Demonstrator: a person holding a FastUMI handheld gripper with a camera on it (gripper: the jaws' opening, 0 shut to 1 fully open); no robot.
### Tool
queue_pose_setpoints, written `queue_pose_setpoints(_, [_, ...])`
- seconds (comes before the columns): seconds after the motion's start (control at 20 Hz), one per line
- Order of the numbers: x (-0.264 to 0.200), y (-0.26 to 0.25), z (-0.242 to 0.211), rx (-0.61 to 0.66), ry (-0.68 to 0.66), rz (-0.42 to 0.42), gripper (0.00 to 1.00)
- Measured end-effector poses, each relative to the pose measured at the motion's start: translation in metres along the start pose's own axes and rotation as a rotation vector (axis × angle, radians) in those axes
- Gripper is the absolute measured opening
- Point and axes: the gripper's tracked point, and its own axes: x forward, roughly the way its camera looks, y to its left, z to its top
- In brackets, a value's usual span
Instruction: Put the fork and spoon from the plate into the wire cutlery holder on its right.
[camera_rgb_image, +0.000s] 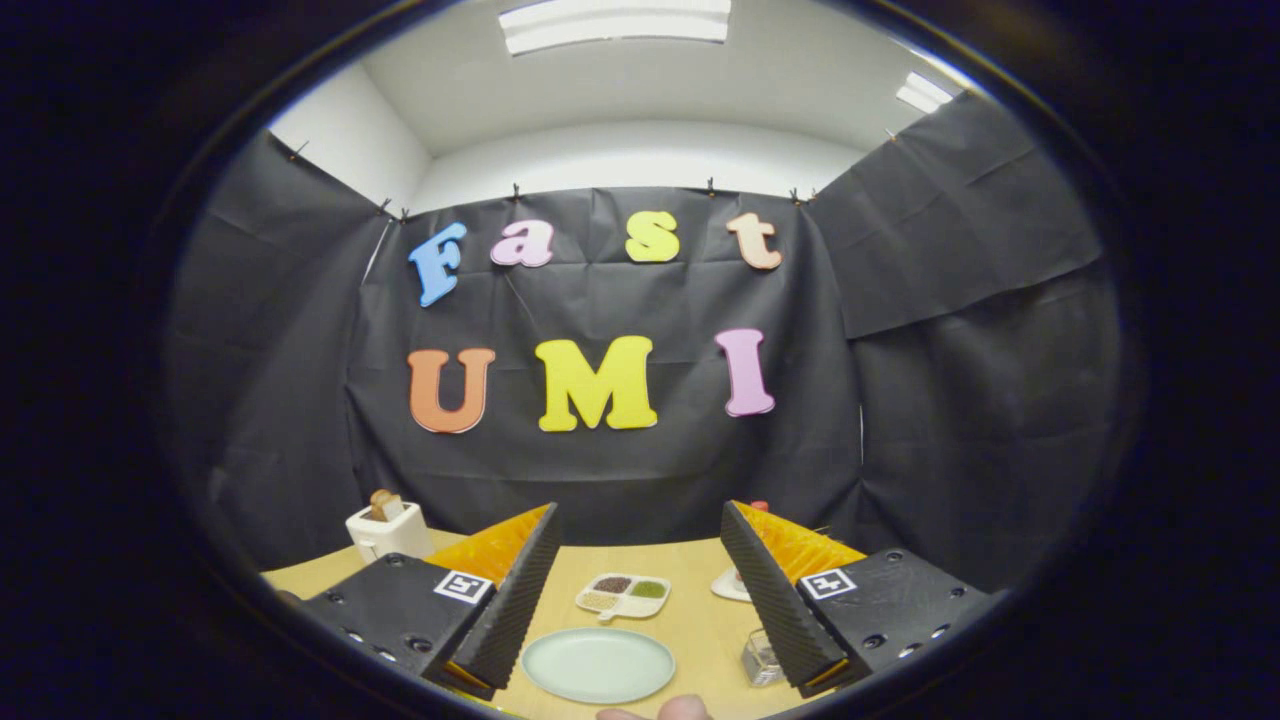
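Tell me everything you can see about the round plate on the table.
The plate is round, pale green and smooth, with a low rim. It lies flat on the wooden table, between the open fingers of the gripper. Its visible surface is bare. A small divided dish sits just beyond it, apart from it. Nothing visibly touches it.

So we count one gripper (636, 590) with two fingers (520, 600), spread wide apart with nothing between them. On the bench (690, 600) we've got one pale green plate (598, 665), looks bare to us. One little white divided dish (623, 595) with four compartments of stuff. One white toaster (388, 530) with one slice of bread (383, 503) sticking out. One small clear holder thing (762, 658) beside the right finger, partly hidden. Two ceiling lights (615, 22) overhead.
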Motion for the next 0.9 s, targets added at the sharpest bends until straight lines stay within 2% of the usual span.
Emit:
queue_pose_setpoints(0.2, [0.000, -0.002, -0.004, 0.007, 0.011, -0.011, 0.96])
queue_pose_setpoints(0.45, [0.004, -0.015, -0.006, 0.080, 0.026, -0.038, 0.96])
queue_pose_setpoints(0.9, [0.007, -0.024, -0.011, 0.074, 0.033, -0.061, 0.96])
